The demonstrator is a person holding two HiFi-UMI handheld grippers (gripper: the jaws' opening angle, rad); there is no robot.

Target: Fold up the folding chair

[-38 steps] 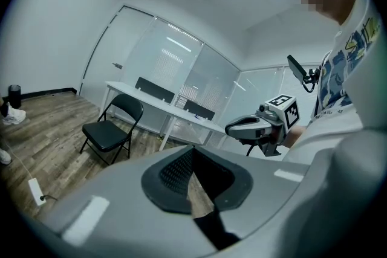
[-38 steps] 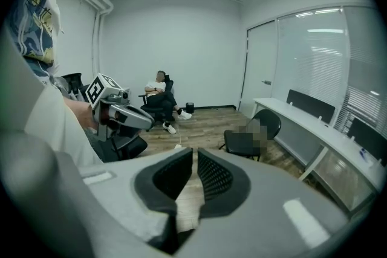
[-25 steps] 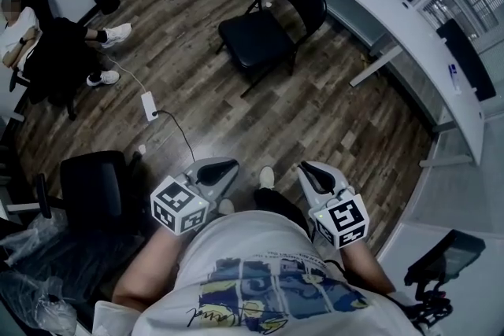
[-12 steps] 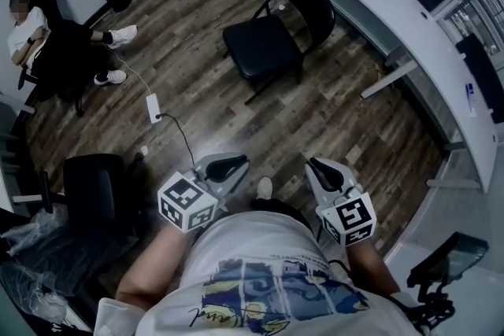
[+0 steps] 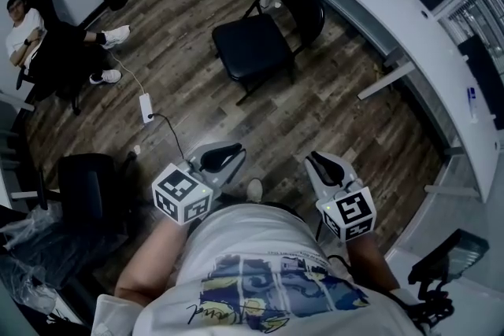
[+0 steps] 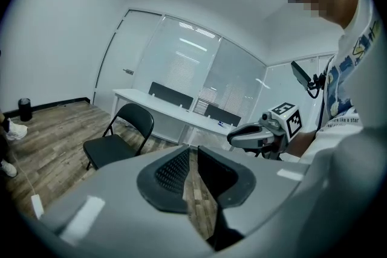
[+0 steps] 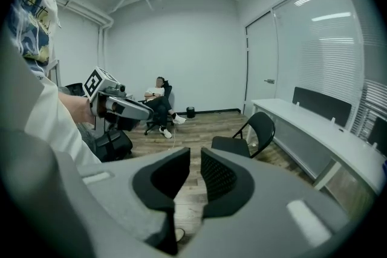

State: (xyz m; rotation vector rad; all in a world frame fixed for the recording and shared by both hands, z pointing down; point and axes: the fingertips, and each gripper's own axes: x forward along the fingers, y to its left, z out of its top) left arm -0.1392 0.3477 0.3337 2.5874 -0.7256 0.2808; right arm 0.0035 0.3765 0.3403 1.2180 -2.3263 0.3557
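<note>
The black folding chair (image 5: 252, 47) stands unfolded on the wood floor, its back toward the white desk. It also shows at the left of the left gripper view (image 6: 115, 145) and at mid-right of the right gripper view (image 7: 248, 136). Both grippers are held in front of the person's body, well short of the chair. The left gripper (image 5: 232, 153) (image 6: 192, 157) points toward the chair; its jaws are opening, a narrow gap apart, with nothing between them. The right gripper (image 5: 315, 163) (image 7: 195, 160) is beside it, jaws also opening and empty.
A long white desk (image 5: 378, 4) runs along the right behind the chair. A person sits in a chair at the far left (image 5: 31, 35). A black office chair (image 5: 87, 189) stands at my left. A power strip with its cable (image 5: 146, 106) lies on the floor.
Both grippers have been carried a little forward across the room toward the chair, and their jaws have parted slightly. The folding chair stands as before.
</note>
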